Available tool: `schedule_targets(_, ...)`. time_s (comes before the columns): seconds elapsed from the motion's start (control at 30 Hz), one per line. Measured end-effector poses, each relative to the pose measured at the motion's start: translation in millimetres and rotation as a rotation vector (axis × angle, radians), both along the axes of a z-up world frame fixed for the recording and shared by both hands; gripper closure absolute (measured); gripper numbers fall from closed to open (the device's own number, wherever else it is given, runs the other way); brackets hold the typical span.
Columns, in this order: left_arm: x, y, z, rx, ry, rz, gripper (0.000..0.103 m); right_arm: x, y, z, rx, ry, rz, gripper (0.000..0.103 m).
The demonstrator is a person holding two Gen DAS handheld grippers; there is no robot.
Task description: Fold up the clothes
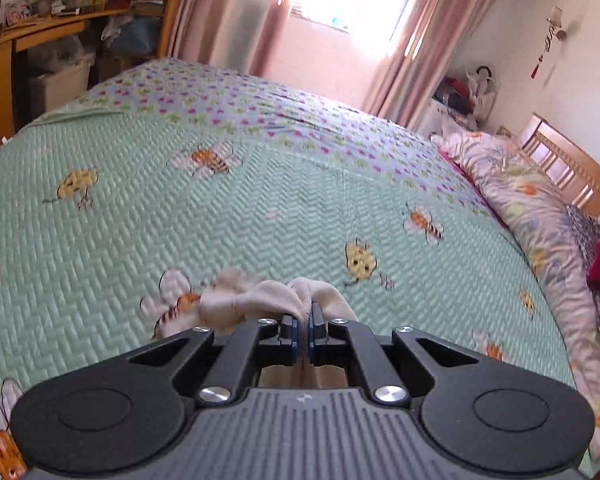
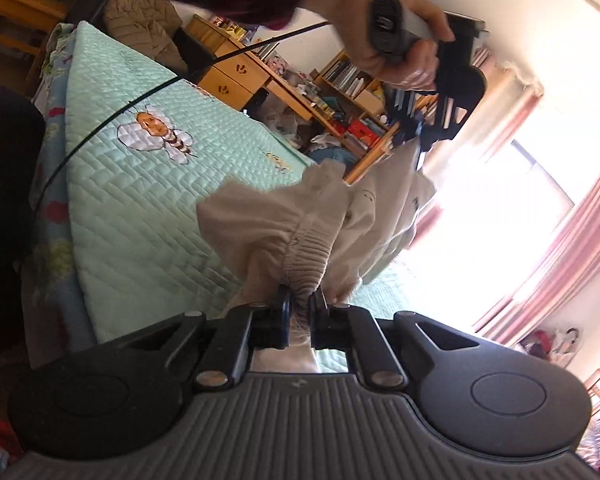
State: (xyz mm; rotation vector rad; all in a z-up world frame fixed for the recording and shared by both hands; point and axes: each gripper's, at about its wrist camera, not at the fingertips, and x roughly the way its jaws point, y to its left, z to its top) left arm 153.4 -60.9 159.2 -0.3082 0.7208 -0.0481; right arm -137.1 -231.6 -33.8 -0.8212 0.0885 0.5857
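A cream garment (image 1: 260, 296) with an elastic waistband hangs bunched above a mint quilted bedcover (image 1: 140, 220) printed with bees. My left gripper (image 1: 303, 314) is shut on a fold of it, and the cloth droops ahead of the fingers. In the right wrist view my right gripper (image 2: 302, 300) is shut on the gathered waistband of the garment (image 2: 260, 220). The cloth stretches from there up to the left gripper (image 2: 410, 136), which a person's hand (image 2: 380, 20) holds higher, over the bedcover (image 2: 140, 200).
A rolled floral duvet (image 1: 520, 200) and a wooden headboard (image 1: 572, 168) line the bed's right side. A wooden desk with shelves (image 1: 20, 40) stands at the far left. Pink curtains (image 1: 228, 8) frame a bright window. A black cable (image 2: 140, 100) crosses the bed.
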Motion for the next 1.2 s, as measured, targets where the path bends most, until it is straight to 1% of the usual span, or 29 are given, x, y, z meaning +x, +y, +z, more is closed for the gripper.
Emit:
schedule_targets(0.07, 20.6, -4.1, -6.0, 0.037, 0.013, 0.053, 0.098, -2.5, -6.1, -3.7, -0.015, 0.035, -0.011, 0.095)
schedule_targets(0.1, 33.7, -4.9, -14.7, 0.069, 0.041, 0.066, 0.098, -3.3, -9.8, -5.9, -0.02, 0.058, -0.019, 0.095)
schedule_targets(0.13, 44.8, -4.1, -25.8, 0.1, 0.075, 0.078, 0.098, -3.4, -13.5, -8.3, -0.028, 0.071, -0.038, 0.095)
schedule_targets(0.23, 62.7, 8.9, -74.2, 0.167, 0.21, 0.096, 0.097, 3.6, -30.5, -7.9, -0.011, 0.106, -0.151, 0.097)
schedule_targets(0.33, 52.1, 34.1, -116.8, 0.147, 0.313, 0.059, 0.095, 14.4, -53.1, -0.4, 0.049, 0.142, -0.244, 0.097)
schedule_targets(0.37, 43.0, 45.1, -122.2, 0.118, 0.318, 0.037, 0.092, 19.1, -59.1, -1.2, 0.051, 0.161, -0.268, 0.097)
schedule_targets(0.43, 23.6, 68.2, -131.8, 0.058, 0.327, 0.005, 0.089, 27.9, -66.2, -6.4, 0.024, 0.2, -0.302, 0.096)
schedule_targets(0.5, -0.9, 96.4, -133.9, -0.001, 0.325, 0.025, 0.086, 32.8, -69.0, -11.5, 0.001, 0.233, -0.338, 0.096)
schedule_targets(0.6, -35.1, 125.4, -130.6, -0.04, 0.316, 0.014, 0.085, 27.0, -73.5, -8.5, 0.055, 0.269, -0.309, 0.094)
schedule_targets(0.67, -55.9, 130.5, -127.7, -0.045, 0.3, -0.024, 0.085, 20.8, -75.3, -2.6, 0.088, 0.274, -0.3, 0.094)
schedule_targets(0.7, -65.2, 127.9, -125.5, -0.04, 0.293, -0.045, 0.085, 18.1, -76.1, 1.4, 0.105, 0.269, -0.301, 0.094)
schedule_targets(0.77, -78.6, 111.4, -123.8, -0.019, 0.285, -0.121, 0.083, 16.4, -76.7, 11.5, 0.15, 0.257, -0.301, 0.093)
schedule_targets(0.83, -88.1, 83.2, -128.1, 0.021, 0.278, -0.192, 0.079, 19.8, -75.9, 24.3, 0.21, 0.247, -0.292, 0.087)
schedule_targets(0.9, -92.9, 51.0, -133.4, 0.053, 0.264, -0.264, 0.075, 29.3, -70.7, 31.4, 0.23, 0.218, -0.31, 0.073)
schedule_targets(0.97, -95.8, 20.5, -138.2, 0.074, 0.246, -0.313, 0.069, 48.3, -63.6, 34.6, 0.217, 0.196, -0.322, 0.068)
schedule_targets(1.03, -96.2, -2.3, -141.3, 0.076, 0.227, -0.335, 0.069, 68.1, -54.8, 29.1, 0.188, 0.205, -0.308, 0.068)
schedule_targets(1.13, -93.1, -19.4, -135.7, 0.048, 0.178, -0.348, 0.068, 97.3, -41.3, 15.0, 0.12, 0.265, -0.273, 0.07)
schedule_targets(1.2, -90.5, -25.6, -129.2, 0.046, 0.152, -0.348, 0.062, 115.2, -33.0, 2.4, 0.069, 0.32, -0.272, 0.072)
